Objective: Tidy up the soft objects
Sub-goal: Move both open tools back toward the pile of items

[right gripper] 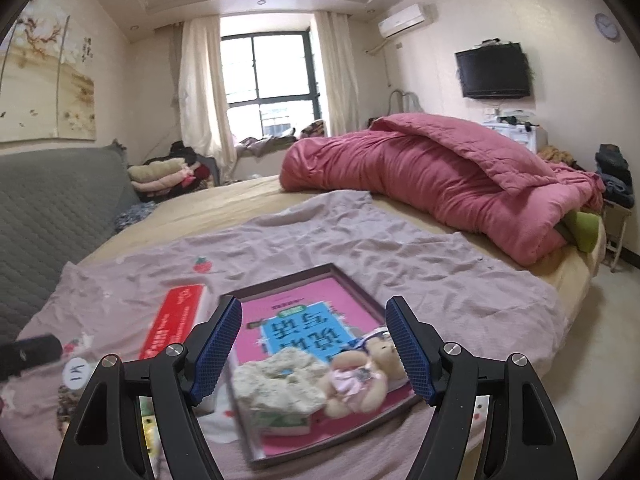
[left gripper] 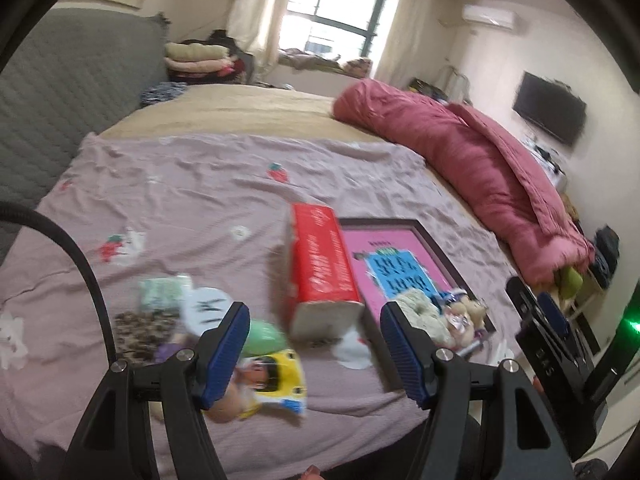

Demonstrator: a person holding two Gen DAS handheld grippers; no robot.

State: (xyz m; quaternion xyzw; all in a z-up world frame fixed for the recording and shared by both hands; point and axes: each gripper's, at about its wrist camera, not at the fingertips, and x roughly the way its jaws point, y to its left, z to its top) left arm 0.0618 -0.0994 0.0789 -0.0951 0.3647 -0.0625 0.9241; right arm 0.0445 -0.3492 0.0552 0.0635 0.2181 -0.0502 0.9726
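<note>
A dark-framed tray (right gripper: 332,270) (left gripper: 444,248) with a pink book in it lies on the mauve sheet. On its near end rest a cream fluffy scrunchie (right gripper: 276,380) (left gripper: 420,308) and a small teddy bear in a pink dress (right gripper: 360,376) (left gripper: 468,310). A red tissue pack (left gripper: 324,260) (right gripper: 176,320) stands left of the tray. Further left lies a heap of small soft items: a leopard-print piece (left gripper: 144,328), a white round pad (left gripper: 208,308), a green ball (left gripper: 262,336), a yellow cartoon pouch (left gripper: 276,376). My left gripper (left gripper: 314,356) hangs open above the sheet. My right gripper (right gripper: 314,344) is open above the tray, holding nothing.
A rolled pink quilt (right gripper: 432,184) (left gripper: 460,160) lies along the bed's far right side. A grey padded headboard (right gripper: 52,208) runs along the left. Folded bedding (right gripper: 160,176) is stacked by the window. The bed's edge and pale floor (right gripper: 592,340) are to the right.
</note>
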